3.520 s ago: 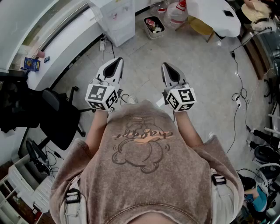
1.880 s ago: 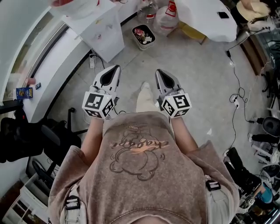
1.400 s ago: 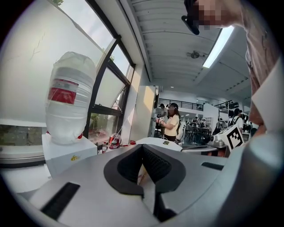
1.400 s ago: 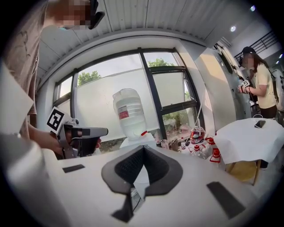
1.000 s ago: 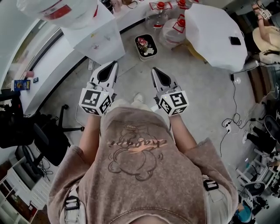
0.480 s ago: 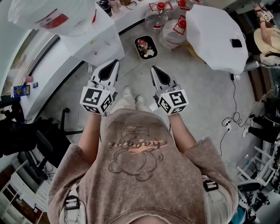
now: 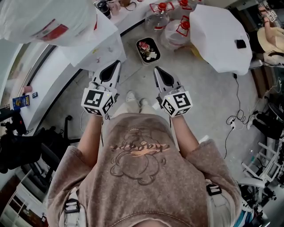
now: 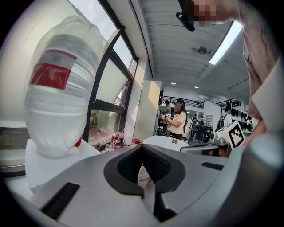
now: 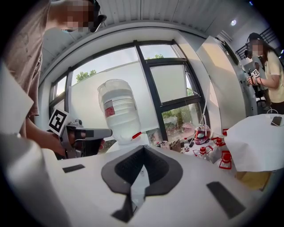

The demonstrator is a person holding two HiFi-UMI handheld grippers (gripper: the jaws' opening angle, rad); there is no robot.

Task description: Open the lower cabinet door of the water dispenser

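Note:
The white water dispenser [image 7: 95,48] stands at the upper left of the head view, with a big clear bottle [image 7: 44,22] on top. Its lower cabinet door does not show in any view. My left gripper [image 7: 111,68] is shut and empty, held level just short of the dispenser's front. My right gripper [image 7: 158,72] is also shut and empty, beside the left one and further to the right. The left gripper view has the bottle [image 8: 62,93] close on the left, beyond the left gripper [image 8: 144,177]. In the right gripper view the bottle [image 9: 117,111] rises above the right gripper [image 9: 140,177].
A small bin [image 7: 148,48] with rubbish stands on the floor right of the dispenser, with water jugs [image 7: 166,13] behind it. A white table [image 7: 217,35] fills the upper right. Cables [image 7: 235,119] lie on the floor at right, and a dark chair [image 7: 26,146] is at left.
The person has stepped towards the dispenser, which now looms larger at the upper left. Both grippers moved forward together, and their jaws stayed shut.

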